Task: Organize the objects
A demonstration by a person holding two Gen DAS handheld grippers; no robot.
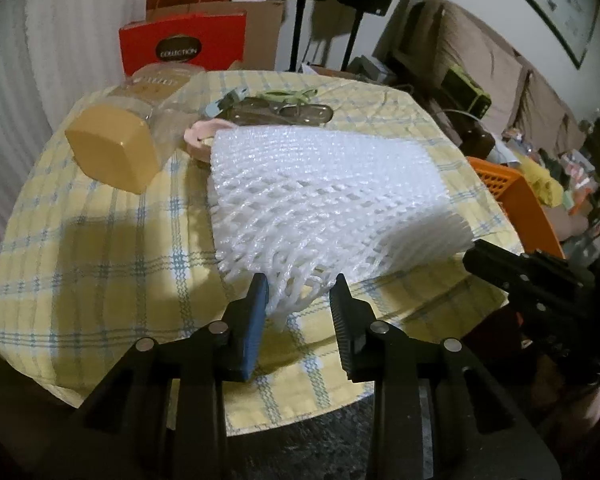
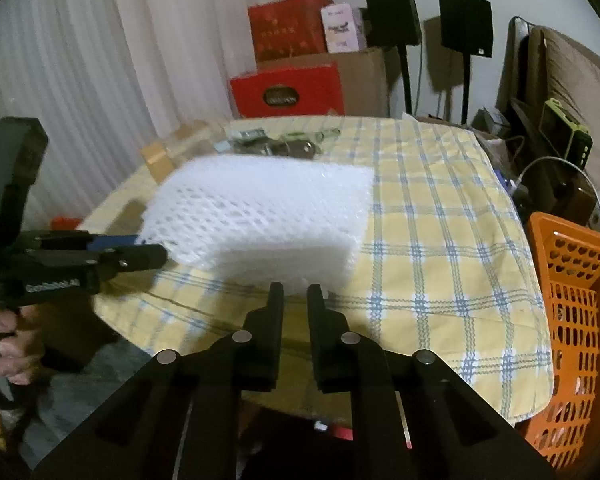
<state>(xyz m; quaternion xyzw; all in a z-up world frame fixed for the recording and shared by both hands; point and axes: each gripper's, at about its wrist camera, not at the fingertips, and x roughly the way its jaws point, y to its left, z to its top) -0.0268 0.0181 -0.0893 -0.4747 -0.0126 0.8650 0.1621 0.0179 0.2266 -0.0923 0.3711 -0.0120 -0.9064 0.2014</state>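
On the near half of the tabletop, covered by a yellow cloth with blue checks, lies the white foam mesh sheet, a stack of netted packing sleeves with its near edge toward you. Your left tongs have bunched the near left corner of the mesh between their pads and are gripping it. Your right tongs are clenched at the near right edge, and a little white foam seems caught at their tips, though blur makes that hard to confirm.

This looks like the pick-up step, with both corners taken and the sheet not yet clear of the cloth. The next move likely calls for raising both hands together and evenly, since the mesh is soft and will sag or stretch if one side leads. The orange perforated plastic basket at the right edge seems a likely place for it. Beyond the mesh, watch the clear jar with a tan lid lying on its side.
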